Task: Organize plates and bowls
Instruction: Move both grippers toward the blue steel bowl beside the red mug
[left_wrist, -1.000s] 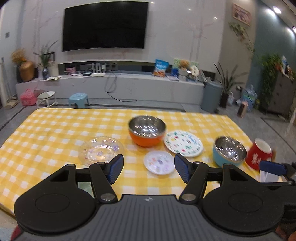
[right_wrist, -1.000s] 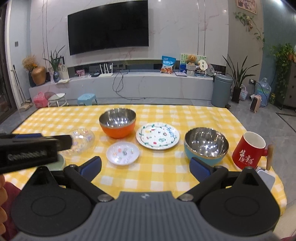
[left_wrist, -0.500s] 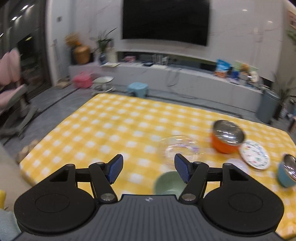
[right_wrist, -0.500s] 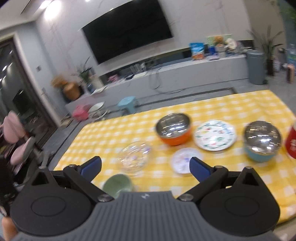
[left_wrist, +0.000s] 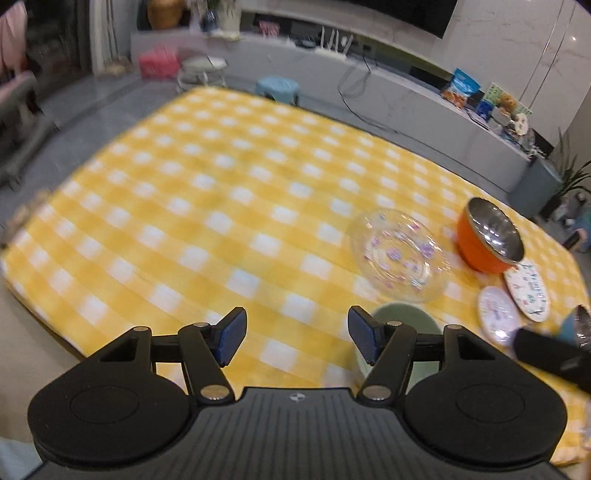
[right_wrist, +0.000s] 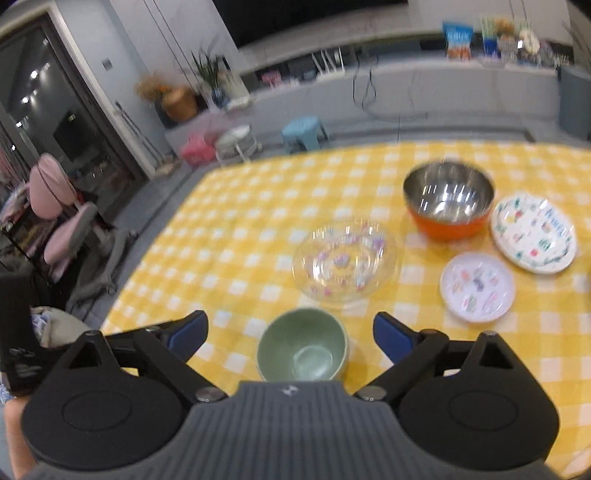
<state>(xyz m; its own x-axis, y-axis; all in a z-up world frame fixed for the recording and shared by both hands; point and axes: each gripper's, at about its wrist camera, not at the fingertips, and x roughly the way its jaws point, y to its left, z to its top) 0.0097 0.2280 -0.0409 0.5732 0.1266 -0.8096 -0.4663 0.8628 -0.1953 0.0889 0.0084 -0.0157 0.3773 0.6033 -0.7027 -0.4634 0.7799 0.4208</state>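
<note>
A green bowl (right_wrist: 303, 347) sits near the table's front edge, between and just ahead of my open right gripper (right_wrist: 290, 332). Behind it are a clear glass plate (right_wrist: 343, 262), an orange steel-lined bowl (right_wrist: 448, 199), a small white plate (right_wrist: 476, 286) and a larger patterned plate (right_wrist: 533, 234). My left gripper (left_wrist: 295, 336) is open and empty over bare cloth; the green bowl (left_wrist: 402, 321) lies partly behind its right finger. The glass plate (left_wrist: 400, 254), orange bowl (left_wrist: 487, 236) and both plates (left_wrist: 496, 314) lie to its right. A blue bowl (left_wrist: 578, 325) shows at the right edge.
The table has a yellow checked cloth (left_wrist: 221, 206). The right gripper's body (left_wrist: 550, 356) crosses the left wrist view's lower right. Pink chairs (right_wrist: 62, 221) stand left of the table; a blue stool (left_wrist: 277, 86) and a TV bench (left_wrist: 406, 92) are beyond it.
Both grippers swung left and tilted down toward the table's left part. The green bowl now sits between the right gripper's fingers. The red mug has left the view.
</note>
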